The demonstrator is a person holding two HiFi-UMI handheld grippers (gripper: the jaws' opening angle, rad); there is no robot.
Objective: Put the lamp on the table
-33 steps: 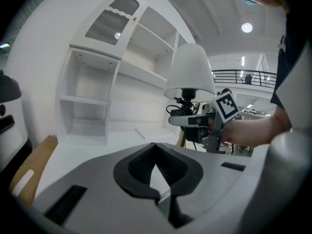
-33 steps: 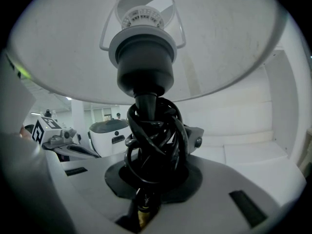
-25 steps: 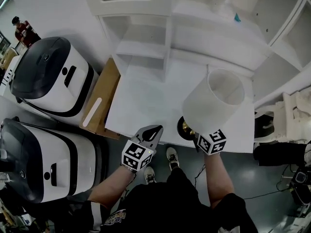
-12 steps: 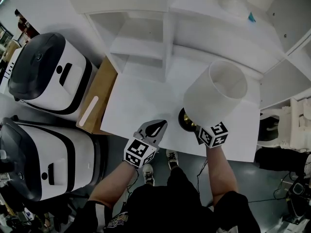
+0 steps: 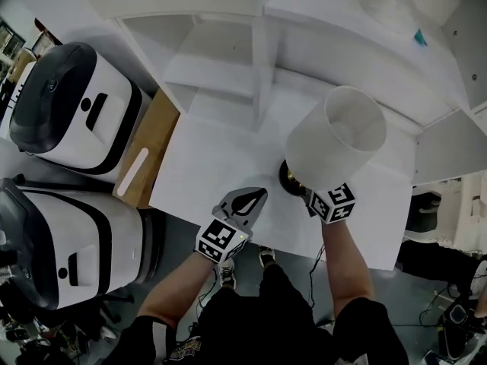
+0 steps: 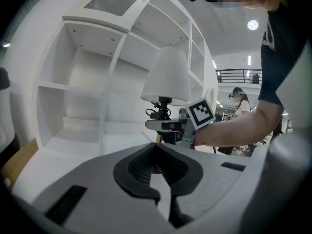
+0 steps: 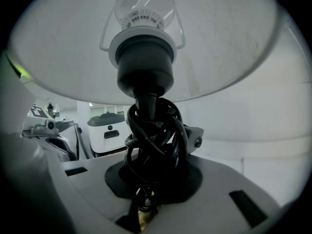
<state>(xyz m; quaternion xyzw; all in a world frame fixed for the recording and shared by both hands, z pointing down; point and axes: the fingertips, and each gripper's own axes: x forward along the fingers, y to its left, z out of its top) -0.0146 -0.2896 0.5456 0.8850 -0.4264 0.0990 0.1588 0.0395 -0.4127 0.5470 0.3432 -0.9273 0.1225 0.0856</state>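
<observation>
In the head view a lamp with a white shade (image 5: 335, 139) and a dark round base (image 5: 291, 178) is over the right part of the white table (image 5: 205, 177), tilted a little; I cannot tell whether the base touches the top. My right gripper (image 5: 310, 198) is shut on the lamp's stem below the shade. The right gripper view shows the stem (image 7: 144, 217) wrapped in black cord (image 7: 156, 140) between the jaws, with the bulb (image 7: 145, 6) above. My left gripper (image 5: 247, 201) is shut and holds nothing, hovering over the table's front edge left of the lamp (image 6: 168, 77).
A white shelving unit (image 5: 251, 52) stands behind the table. Two white-and-black machines (image 5: 65, 105) sit to the left, with a brown box (image 5: 144, 158) against the table's left side. Cables lie on the floor at the right. A person (image 6: 239, 97) stands far off.
The lamp and my right gripper have moved from the table's front edge further in over the top. My left gripper has come forward over the front edge too.
</observation>
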